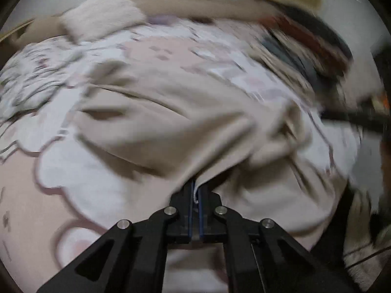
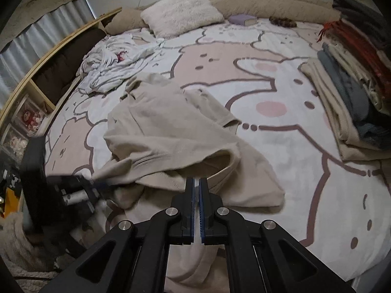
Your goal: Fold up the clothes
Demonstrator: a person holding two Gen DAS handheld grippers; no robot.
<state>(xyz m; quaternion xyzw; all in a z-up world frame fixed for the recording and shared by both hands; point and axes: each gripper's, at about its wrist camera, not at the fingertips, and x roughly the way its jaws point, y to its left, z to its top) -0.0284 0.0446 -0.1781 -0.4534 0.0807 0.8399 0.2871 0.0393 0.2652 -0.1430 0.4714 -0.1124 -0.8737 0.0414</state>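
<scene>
A beige garment (image 2: 171,131) lies crumpled on the bed's cartoon-print cover (image 2: 281,146); it also fills the middle of the blurred left wrist view (image 1: 166,119). My left gripper (image 1: 195,190) is shut on an edge of the garment, with cloth and a white cord pinched between the jaws. It shows in the right wrist view (image 2: 97,183) at the garment's left corner. My right gripper (image 2: 196,183) is shut on the garment's near edge by an open cuff or hem. It shows blurred at the right of the left wrist view (image 1: 354,119).
A stack of folded clothes (image 2: 354,97) stands at the bed's right side. A crumpled white garment (image 2: 114,63) lies at the far left. A fluffy pillow (image 2: 180,12) and a purple book (image 2: 242,19) lie by the headboard. A wooden shelf (image 2: 48,73) runs along the left.
</scene>
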